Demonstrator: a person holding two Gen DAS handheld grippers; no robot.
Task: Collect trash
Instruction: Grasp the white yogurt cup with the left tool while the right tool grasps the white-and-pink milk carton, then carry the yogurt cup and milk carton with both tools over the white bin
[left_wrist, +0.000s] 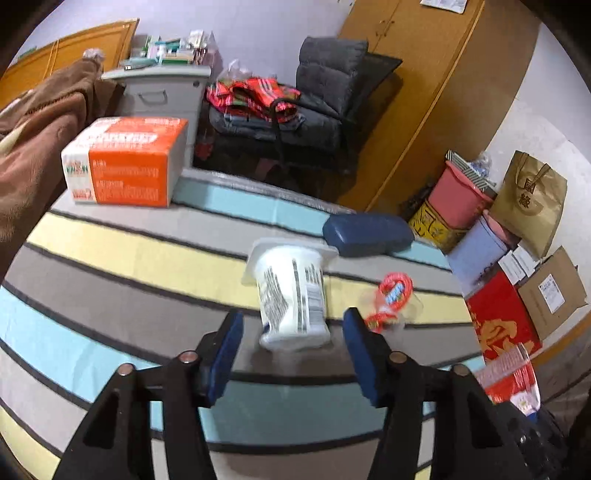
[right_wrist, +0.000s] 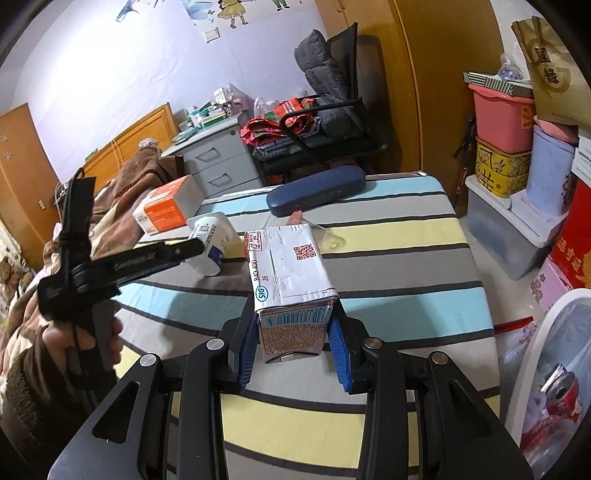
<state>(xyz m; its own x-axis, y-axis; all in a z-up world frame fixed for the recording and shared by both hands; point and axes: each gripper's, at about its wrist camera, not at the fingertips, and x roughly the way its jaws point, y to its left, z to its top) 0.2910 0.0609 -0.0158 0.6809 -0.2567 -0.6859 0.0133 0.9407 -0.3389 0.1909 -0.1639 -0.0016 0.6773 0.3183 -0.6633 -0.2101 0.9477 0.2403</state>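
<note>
1. Right gripper (right_wrist: 293, 341) clamps carton (right_wrist: 291, 280), lifted clear of the striped table (right_wrist: 406, 258).
2. Left gripper (left_wrist: 291, 354) open; cup (left_wrist: 291, 295) lies tipped between its pads, untouched, mid-table.
3. Step: picking up cup.
4. Next: close on cup, then carry both to bin (right_wrist: 535, 332) off the table's right edge.

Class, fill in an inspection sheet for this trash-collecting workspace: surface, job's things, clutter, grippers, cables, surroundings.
Surface: striped cloth covers the table.
Job's things: white cup lying tipped; drink carton; red wrapper; white bin holding a red can.
Clutter: orange box; blue case.
Grippers: left gripper open around the cup; right gripper shut on the carton.
Cables: nothing seen.
Surroundings: grey drawers, loaded chair, stacked boxes.
</note>
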